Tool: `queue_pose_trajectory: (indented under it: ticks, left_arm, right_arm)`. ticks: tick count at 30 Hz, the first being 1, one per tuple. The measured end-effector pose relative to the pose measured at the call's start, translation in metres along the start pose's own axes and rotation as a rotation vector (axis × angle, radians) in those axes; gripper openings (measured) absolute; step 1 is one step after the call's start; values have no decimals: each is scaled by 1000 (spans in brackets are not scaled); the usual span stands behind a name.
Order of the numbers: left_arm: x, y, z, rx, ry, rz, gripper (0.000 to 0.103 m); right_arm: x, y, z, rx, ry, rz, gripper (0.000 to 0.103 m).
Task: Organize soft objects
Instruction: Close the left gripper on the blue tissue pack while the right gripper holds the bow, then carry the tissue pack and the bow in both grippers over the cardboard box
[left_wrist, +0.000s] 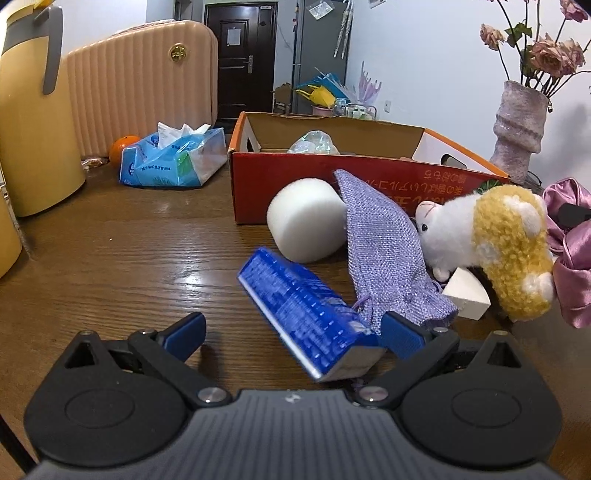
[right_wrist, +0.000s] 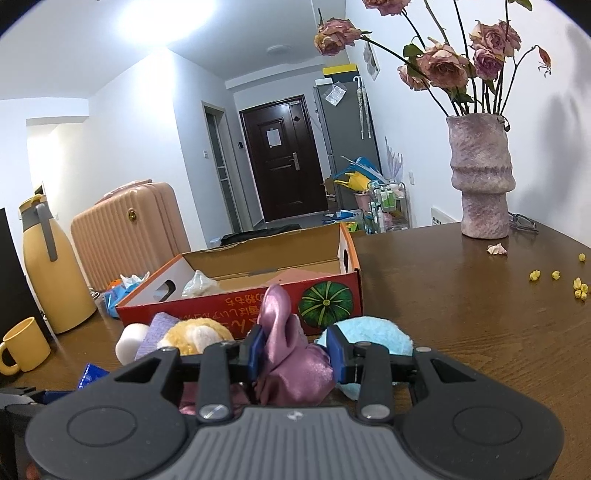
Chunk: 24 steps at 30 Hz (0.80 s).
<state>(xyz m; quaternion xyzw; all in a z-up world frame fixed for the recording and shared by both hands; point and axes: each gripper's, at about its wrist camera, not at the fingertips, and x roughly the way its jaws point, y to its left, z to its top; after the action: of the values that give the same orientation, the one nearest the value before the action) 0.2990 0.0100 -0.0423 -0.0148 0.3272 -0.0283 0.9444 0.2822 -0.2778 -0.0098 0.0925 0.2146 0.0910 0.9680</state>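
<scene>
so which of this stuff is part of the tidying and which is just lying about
Job: pink satin cloth, plush toy, purple pouch, white sponge, blue fluffy ball, tissue pack, cardboard box.

Lying about: vase, thermos, mug, suitcase, orange.

You have a yellow jug, yellow mug and flower vase on the tabletop, a pink suitcase behind.

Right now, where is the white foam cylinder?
In the left wrist view the white foam cylinder lies on the table, against the red box, left of the purple pouch.
</scene>
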Motion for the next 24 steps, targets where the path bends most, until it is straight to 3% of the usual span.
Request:
queue_pose_trajectory:
  ticks: [1, 4, 6, 10, 13, 20, 22, 24]
  left_arm:
    - [0, 0, 0, 3, -2, -10, 95]
    - [-1, -2, 0, 12, -1, -44, 72]
    - [-2, -3, -1, 17, -2, -56, 51]
    - [-7, -3, -1, 16, -24, -51, 39]
    - [-11, -1, 0, 7, -46, -38, 27]
    - [-16, 2, 0, -7, -55, -23, 29]
    - [-17, 3, -1, -14, -55, -17, 48]
    - [-22, 4, -1, -18, -81, 4, 76]
  right_arm:
    - [0, 0, 0, 0, -1, 0, 35]
    - [-1, 0, -1, -1, -3, 3, 35]
    - [-2, 0, -1, -1, -6, 6, 35]
    - [-5, 0, -1, 0, -14, 11, 34]
    - [-7, -1, -1, 2, -23, 20, 28]
    - [-8, 0, -2, -3, -22, 22, 25]
    - [-7, 0, -2, -3, -19, 20, 25]
    - [-6, 0, -3, -2, -8, 16, 25]
